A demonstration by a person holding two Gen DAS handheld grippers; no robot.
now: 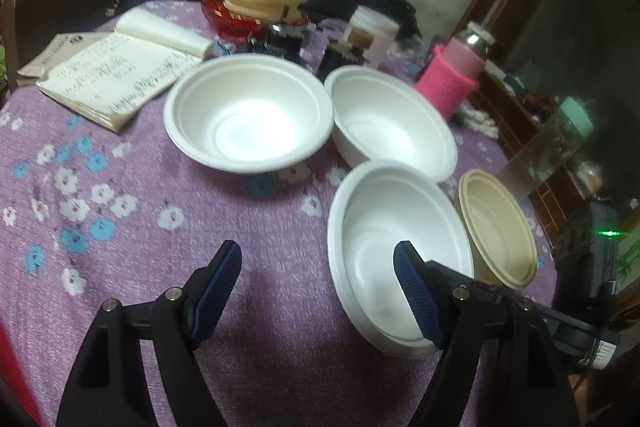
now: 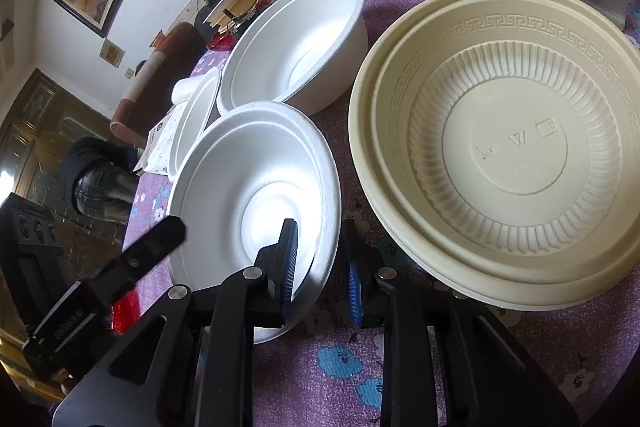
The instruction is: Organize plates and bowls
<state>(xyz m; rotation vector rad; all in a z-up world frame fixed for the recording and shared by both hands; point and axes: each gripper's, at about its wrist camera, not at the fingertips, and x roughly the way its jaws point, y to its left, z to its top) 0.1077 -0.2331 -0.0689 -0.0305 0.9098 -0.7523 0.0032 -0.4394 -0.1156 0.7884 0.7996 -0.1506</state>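
Observation:
Three white foam bowls and a cream plastic bowl stand on the purple flowered tablecloth. In the left wrist view my left gripper is open and empty, its right finger over the near white bowl. The cream bowl sits just right of it; two more white bowls stand behind, one in the middle and one to the right. In the right wrist view my right gripper straddles the rim of the near white bowl, jaws narrowly apart. The cream bowl is right of it.
An open notebook lies at the back left. A red basket with cream plates, jars, a white cup and a pink-sleeved bottle line the back. The table edge falls off on the right, with shelves beyond.

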